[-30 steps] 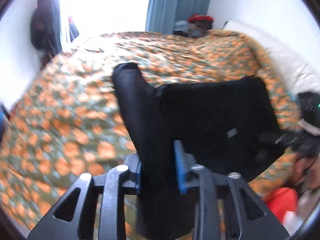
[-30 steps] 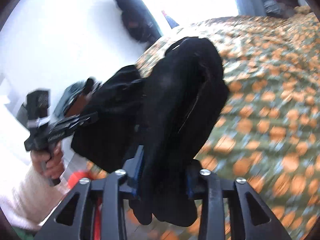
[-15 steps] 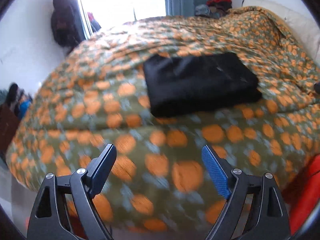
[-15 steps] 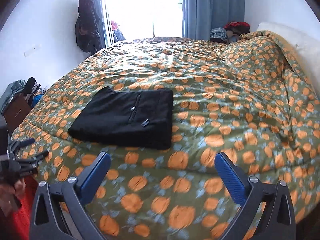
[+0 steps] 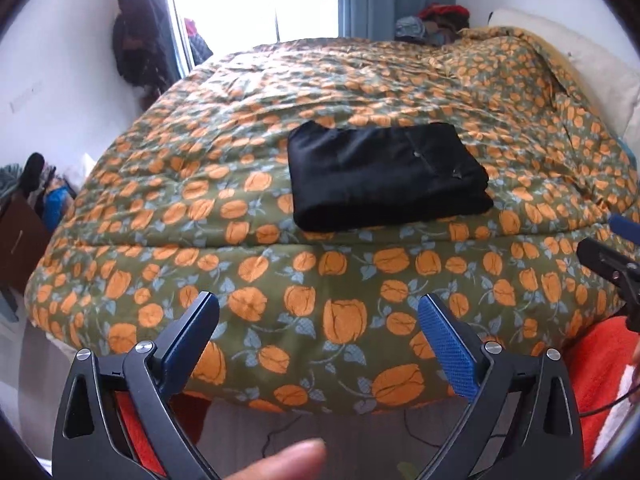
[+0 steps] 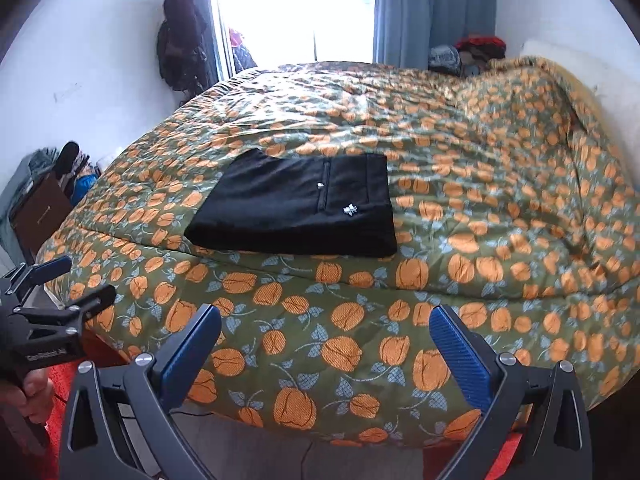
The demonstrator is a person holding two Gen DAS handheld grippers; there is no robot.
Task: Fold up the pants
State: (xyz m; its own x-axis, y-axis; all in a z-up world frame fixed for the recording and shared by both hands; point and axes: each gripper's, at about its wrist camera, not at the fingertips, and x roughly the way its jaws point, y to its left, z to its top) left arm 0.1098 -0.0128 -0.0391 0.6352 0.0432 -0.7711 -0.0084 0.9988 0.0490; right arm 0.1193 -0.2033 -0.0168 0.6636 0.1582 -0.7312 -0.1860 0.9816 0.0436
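Observation:
The black pants [image 5: 384,172] lie folded into a flat rectangle on the bed near its front edge; they also show in the right wrist view [image 6: 300,208]. My left gripper [image 5: 320,320] is open and empty, held off the bed in front of its edge. My right gripper [image 6: 324,328] is open and empty, also back from the bed edge. Each gripper shows at the side of the other's view: the right gripper [image 5: 612,256] and the left gripper [image 6: 48,300].
The bed is covered by a green quilt [image 6: 480,160] with orange flowers. A window with blue curtains [image 6: 420,8] is behind. Dark clothes [image 6: 176,32] hang on the left wall. A brown cabinet [image 6: 36,212] stands left. A red cloth [image 5: 600,368] lies below the bed edge.
Both grippers let go of the pants and opened. The pants now lie folded on the bed, and both grippers have drawn back from the bed edge.

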